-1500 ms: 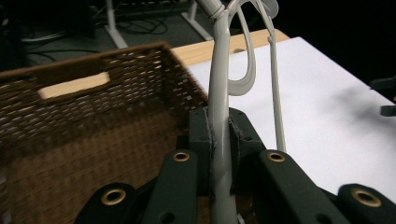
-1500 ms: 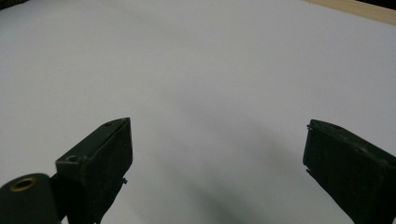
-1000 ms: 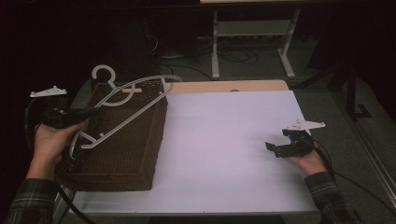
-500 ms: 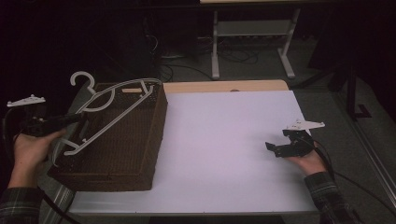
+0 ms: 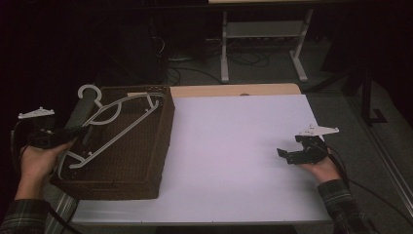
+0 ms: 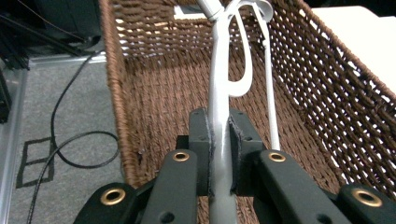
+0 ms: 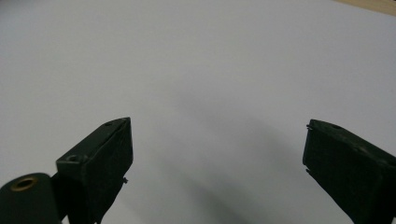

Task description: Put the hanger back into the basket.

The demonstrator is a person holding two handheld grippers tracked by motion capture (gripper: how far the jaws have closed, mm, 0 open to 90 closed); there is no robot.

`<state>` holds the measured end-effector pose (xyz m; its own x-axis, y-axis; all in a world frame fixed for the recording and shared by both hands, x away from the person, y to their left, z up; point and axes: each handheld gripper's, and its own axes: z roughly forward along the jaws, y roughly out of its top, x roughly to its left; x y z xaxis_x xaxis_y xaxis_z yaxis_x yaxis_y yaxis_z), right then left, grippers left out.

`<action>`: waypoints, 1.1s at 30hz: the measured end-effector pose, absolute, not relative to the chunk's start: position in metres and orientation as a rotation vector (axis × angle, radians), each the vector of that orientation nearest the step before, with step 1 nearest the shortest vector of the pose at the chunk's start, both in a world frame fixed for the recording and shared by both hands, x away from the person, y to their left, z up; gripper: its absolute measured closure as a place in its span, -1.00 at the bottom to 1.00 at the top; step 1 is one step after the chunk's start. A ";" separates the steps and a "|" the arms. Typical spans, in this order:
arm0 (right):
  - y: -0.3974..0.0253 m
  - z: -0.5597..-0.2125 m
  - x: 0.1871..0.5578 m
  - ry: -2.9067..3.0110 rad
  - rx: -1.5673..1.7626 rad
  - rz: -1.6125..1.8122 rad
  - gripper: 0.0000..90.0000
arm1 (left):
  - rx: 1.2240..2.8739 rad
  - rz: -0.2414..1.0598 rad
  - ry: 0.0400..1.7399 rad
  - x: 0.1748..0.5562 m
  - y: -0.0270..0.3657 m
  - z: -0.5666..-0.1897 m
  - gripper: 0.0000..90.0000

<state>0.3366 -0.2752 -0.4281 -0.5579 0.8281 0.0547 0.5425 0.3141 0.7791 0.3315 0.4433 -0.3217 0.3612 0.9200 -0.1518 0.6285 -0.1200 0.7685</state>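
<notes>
Over the basket (image 6: pixel 154 93), left tool (image 6: pixel 219 158) clamps the hanger (image 6: pixel 219 93); right tool (image 7: pixel 217 163) gapes.

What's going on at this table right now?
A person works with a gripper in each hand. The left gripper is shut on a white hanger, holding it over a brown wicker basket at the table's left end. The right gripper rests on the table's right side, jaws open and holding nothing.
</notes>
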 end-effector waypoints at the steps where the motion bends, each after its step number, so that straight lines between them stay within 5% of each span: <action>1: -0.275 -0.428 0.336 2.230 1.225 1.112 -0.83 | 1.848 0.466 1.356 0.333 0.442 -0.323 0.82; 20: -0.277 -0.427 0.335 2.223 1.229 1.118 -0.82 | 1.900 0.425 1.375 0.345 0.429 -0.344 0.77; 33: -0.277 -0.426 0.334 2.222 1.232 1.118 -0.83 | 1.908 0.406 1.281 0.347 0.413 -0.336 0.09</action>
<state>0.3344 -0.2770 -0.4262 -0.5526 0.8313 0.0597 0.5431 0.3048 0.7824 0.3472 0.4127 -0.3363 0.4390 0.8849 -0.1559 0.6333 -0.1816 0.7523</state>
